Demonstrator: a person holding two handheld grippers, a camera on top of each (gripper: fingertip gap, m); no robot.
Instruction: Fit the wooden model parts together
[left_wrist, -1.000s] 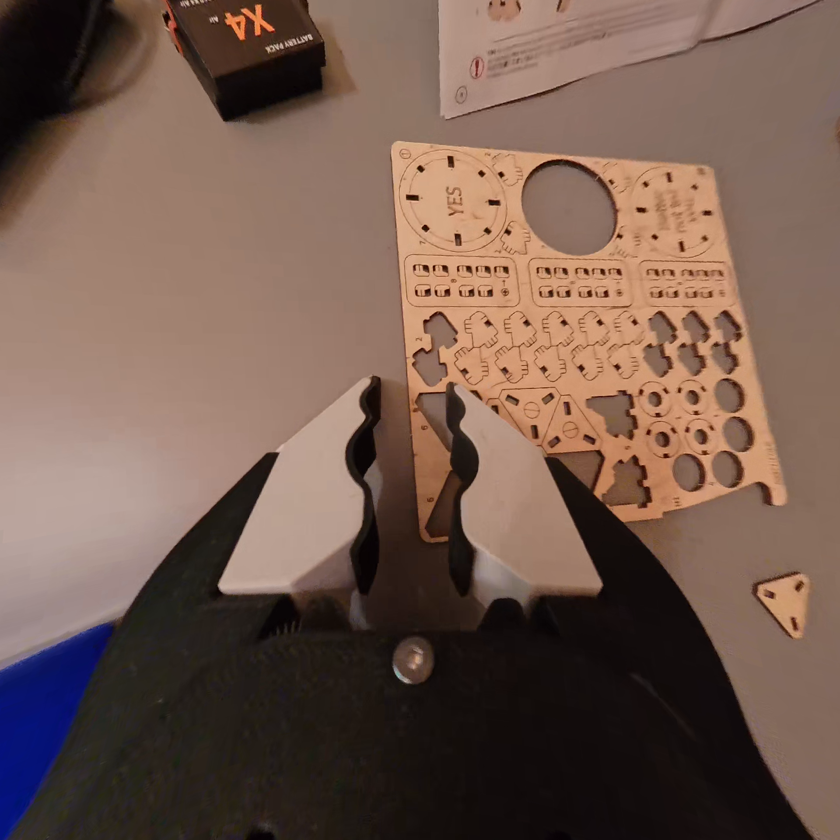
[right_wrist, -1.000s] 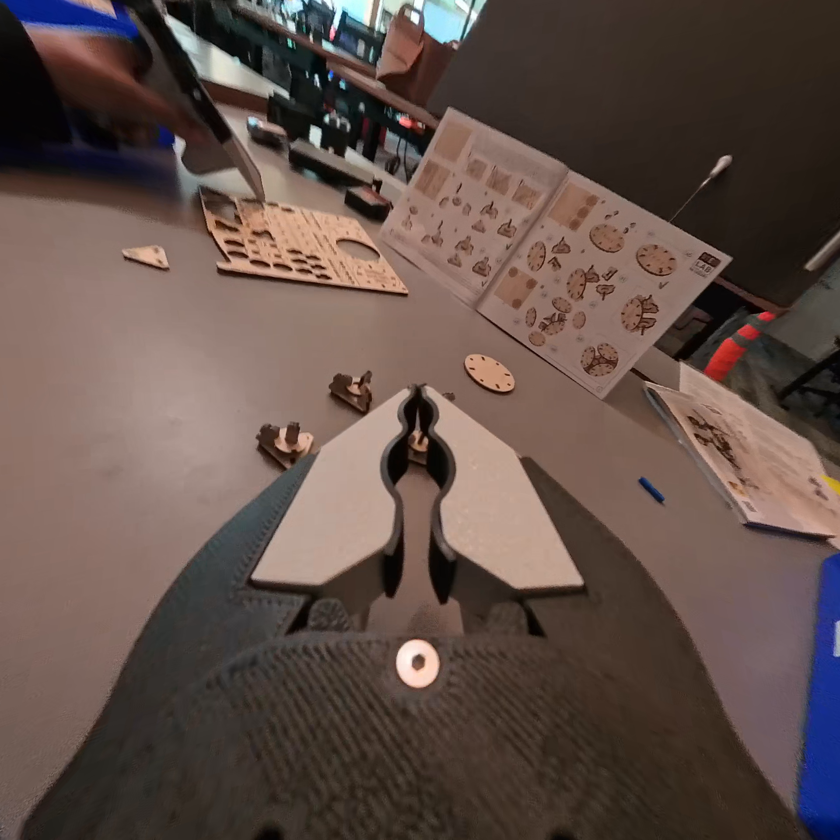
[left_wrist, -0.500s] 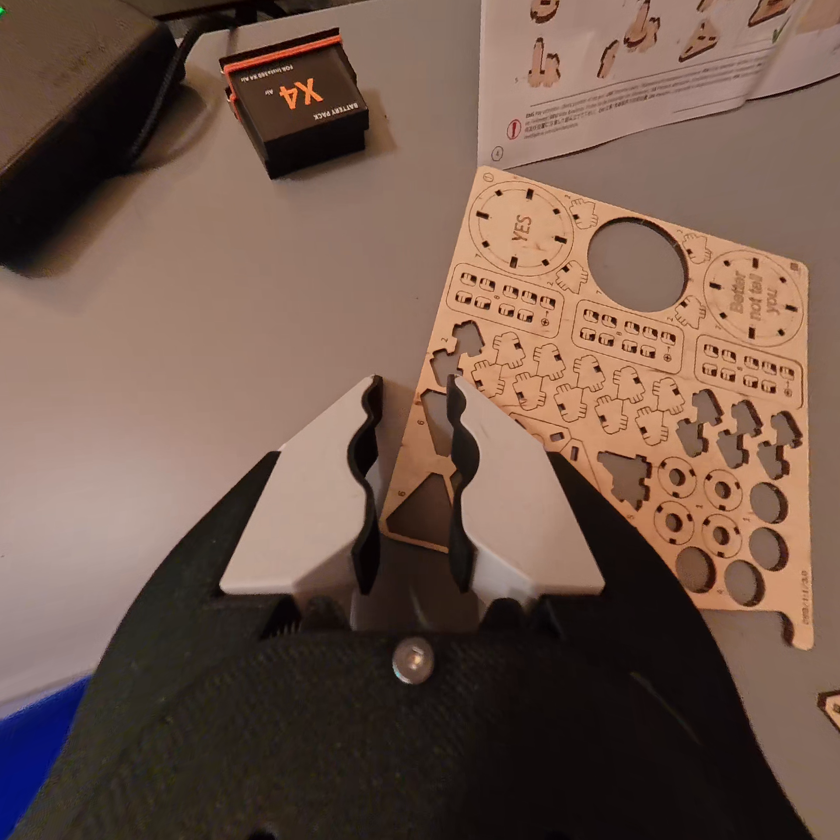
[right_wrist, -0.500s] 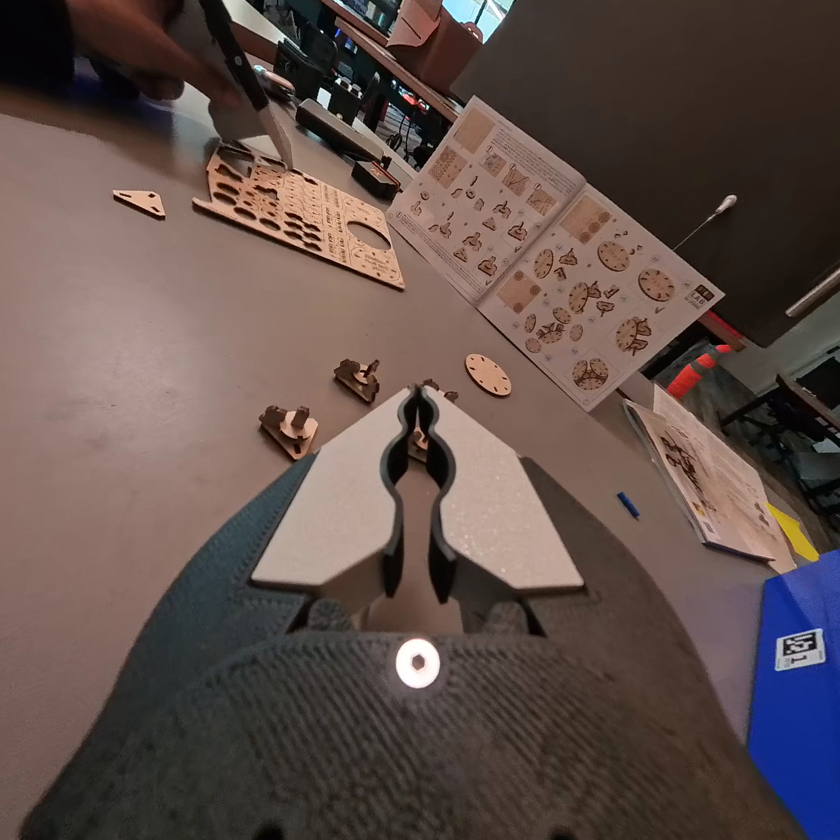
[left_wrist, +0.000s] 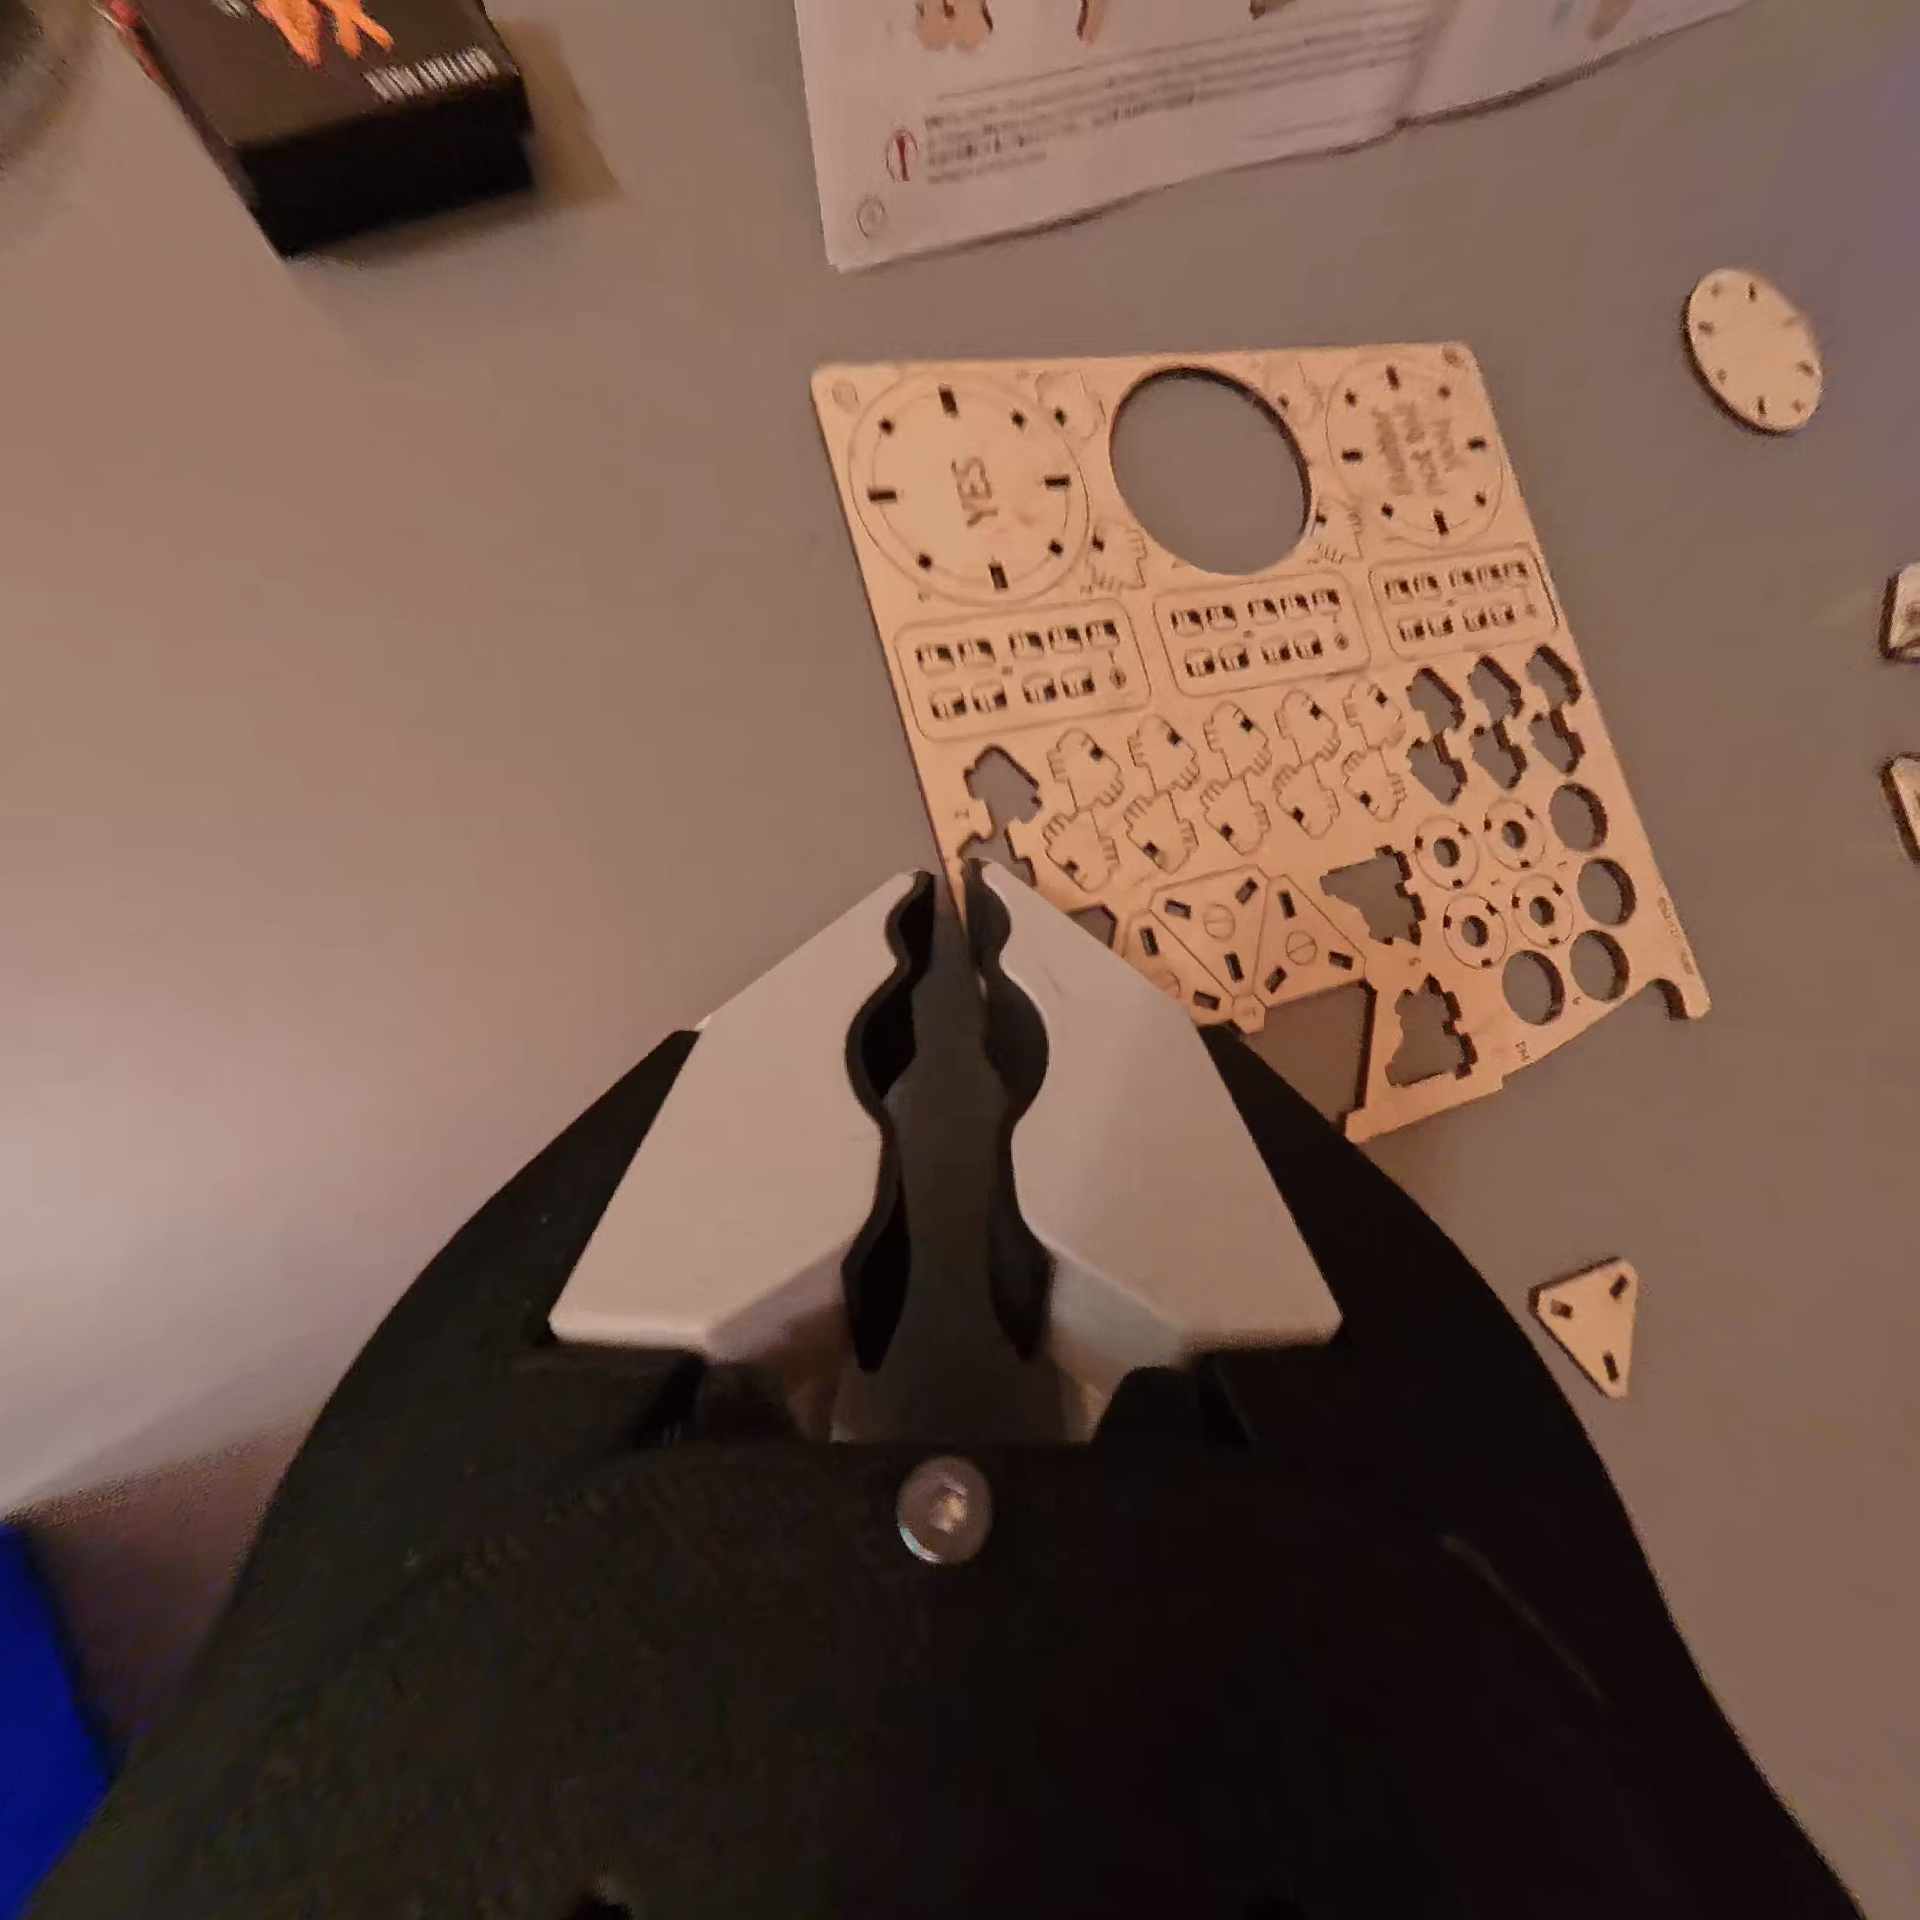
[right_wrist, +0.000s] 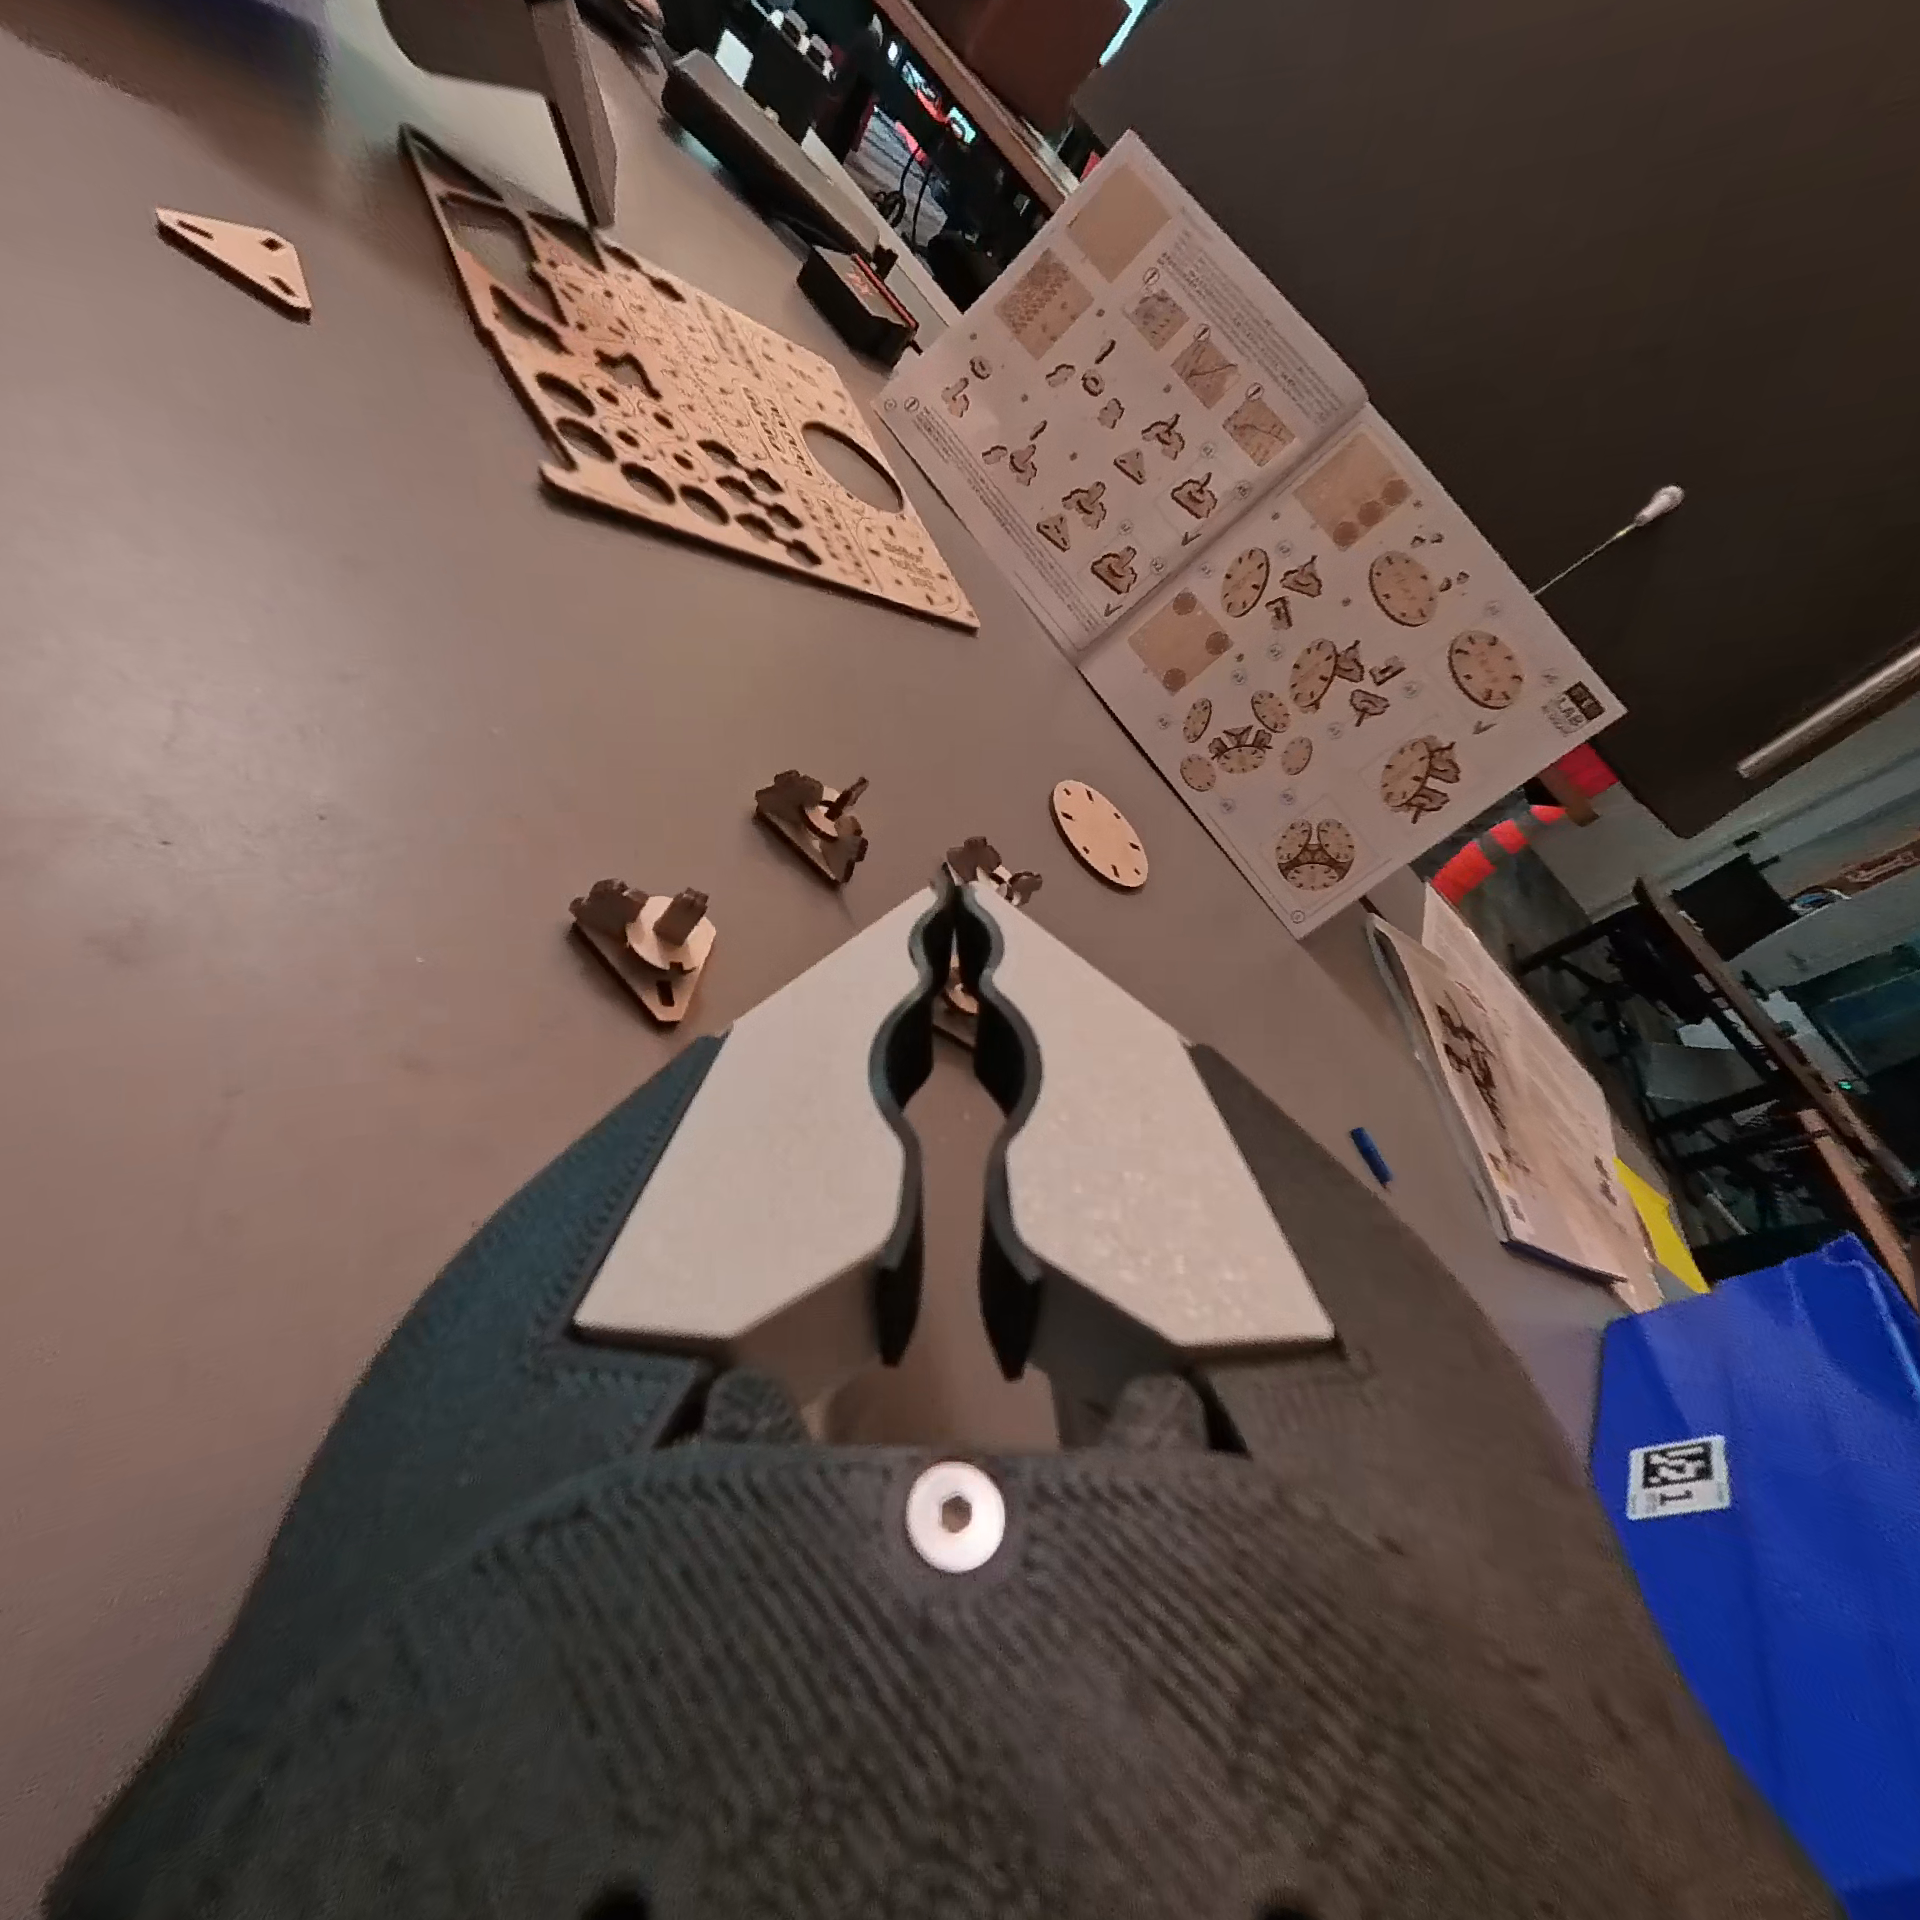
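**A:** What are the largest things here?

**B:** A grey table (left_wrist: 416, 623). On it lies the wooden sheet (left_wrist: 1247, 675), flat and laser-cut, with an open instruction booklet (right_wrist: 1247, 540) just beyond its far edge.

**A:** And the grippers?

**B:** The left gripper (left_wrist: 951, 883) stands at the sheet's near-left corner. Its fingers are almost together, and the sheet's left border strip runs in between the tips, so it appears pinched. The right gripper (right_wrist: 954, 899) is well right of the sheet. Its tips are pressed together on nothing, above one of three small assemblies (right_wrist: 644, 935).

**A:** And the loose parts?

**B:** A slotted disc (left_wrist: 1753, 350) lies off the sheet's far-right corner, and a triangle (left_wrist: 1590, 1320) off its near-right corner.

**A:** How do the views differ?

**B:** Only the left view shows the pinch. Only the right view shows the sheet lying flat.
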